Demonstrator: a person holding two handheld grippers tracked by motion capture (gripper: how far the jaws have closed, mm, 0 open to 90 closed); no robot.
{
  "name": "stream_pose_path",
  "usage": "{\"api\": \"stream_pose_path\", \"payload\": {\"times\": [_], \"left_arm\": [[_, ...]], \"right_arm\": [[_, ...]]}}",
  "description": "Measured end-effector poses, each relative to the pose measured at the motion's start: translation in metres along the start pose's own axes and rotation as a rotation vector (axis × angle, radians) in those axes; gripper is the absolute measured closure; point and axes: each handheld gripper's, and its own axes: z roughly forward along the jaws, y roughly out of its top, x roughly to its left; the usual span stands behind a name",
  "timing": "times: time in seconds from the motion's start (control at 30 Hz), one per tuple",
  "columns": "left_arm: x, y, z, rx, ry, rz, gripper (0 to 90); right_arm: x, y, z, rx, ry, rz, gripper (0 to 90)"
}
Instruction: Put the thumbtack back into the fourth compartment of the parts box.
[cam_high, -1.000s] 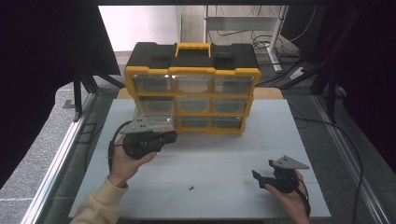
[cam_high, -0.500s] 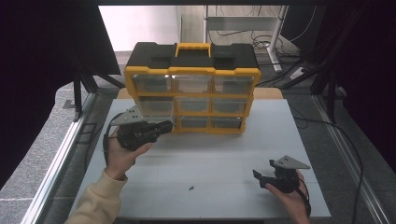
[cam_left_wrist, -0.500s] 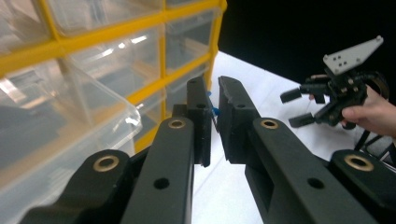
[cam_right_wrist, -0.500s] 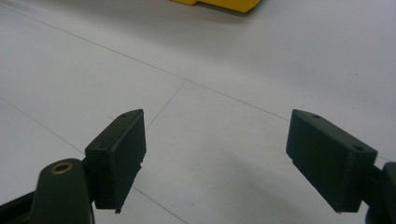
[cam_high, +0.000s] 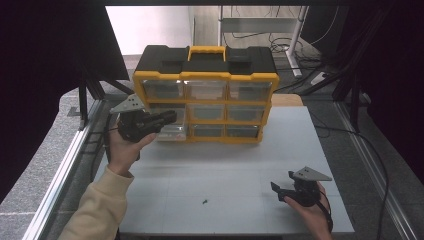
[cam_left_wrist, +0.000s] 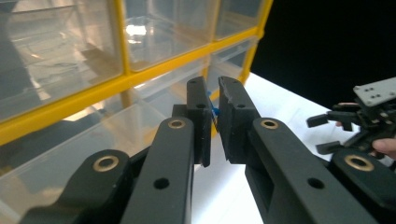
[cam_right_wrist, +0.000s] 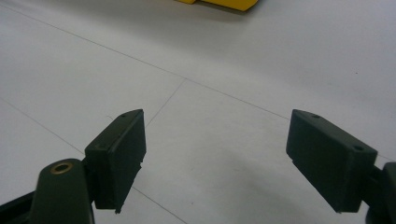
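From the high view, your left claw (cam_high: 167, 117) is now sitting higher and farther toward the yellow organizer (cam_high: 205, 95) than a second ago: it was low over the counter (cam_high: 200, 170) in front of the bottom row, and it is now pointing at the left drawer of the middle row (cam_high: 167, 112). Your right claw (cam_high: 280, 190) is resting in the same spot near the counter's right front corner. A small dark speck (cam_high: 205, 202) is lying on the counter between your two hands, unchanged. No writing on the organizer is readable from here.

In the left gripper view, your left claw (cam_left_wrist: 214, 114) is clenching a small blue piece (cam_left_wrist: 214, 112) between its pads, just in front of the clear drawers. Your other claw (cam_left_wrist: 327, 133) is showing farther off at the right.

In the right gripper view, your right claw (cam_right_wrist: 215, 158) is standing released, jaws wide apart, nothing between them, hovering over the bare counter (cam_right_wrist: 224, 56).
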Motion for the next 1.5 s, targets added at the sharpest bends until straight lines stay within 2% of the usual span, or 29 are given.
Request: {"api": "stream_pose_path", "payload": {"times": [0.23, 0.47, 0.63, 0.7, 0.77, 0.8, 0.9, 1.1, 1.2, 1.4, 1.5], "left_arm": [[0.018, -0.004, 0.007, 0.024, 0.059, -0.027, 82.5], [0.031, -0.012, 0.012, 0.044, 0.085, -0.061, 81.9], [0.035, -0.014, 0.015, 0.041, 0.105, -0.063, 80.6], [0.034, -0.015, 0.015, 0.030, 0.115, -0.049, 72.2], [0.031, -0.015, 0.016, 0.023, 0.119, -0.051, 54.5], [0.029, -0.015, 0.015, 0.016, 0.120, -0.051, 49.1], [0.023, -0.015, 0.013, 0.008, 0.105, -0.049, 38.5], [0.001, -0.022, 0.010, 0.038, 0.029, -0.003, 33.0], [-0.009, -0.031, 0.012, 0.054, 0.002, 0.010, 32.4], [-0.024, -0.046, 0.011, 0.039, -0.039, 0.025, 32.5], [-0.029, -0.055, 0.012, 0.051, -0.075, 0.023, 32.5]], "right_arm": [[0.000, 0.000, 0.000, 0.002, 0.001, 0.001, 20.0], [0.000, 0.000, 0.001, 0.003, 0.002, 0.000, 20.0], [0.000, 0.000, 0.001, 0.004, 0.003, 0.000, 20.0], [0.000, 0.000, 0.001, 0.004, 0.003, -0.001, 20.0], [0.000, -0.001, 0.001, 0.005, 0.003, 0.000, 20.0], [0.000, -0.001, 0.001, 0.005, 0.003, 0.001, 20.0], [-0.001, -0.001, 0.001, 0.007, 0.003, 0.000, 20.0], [0.000, -0.001, 0.002, 0.009, 0.005, -0.002, 19.9], [0.000, -0.001, 0.002, 0.009, 0.006, -0.004, 19.9], [0.000, -0.001, 0.002, 0.014, 0.006, -0.003, 19.8], [0.001, -0.001, 0.002, 0.017, 0.007, -0.003, 19.8]]}}
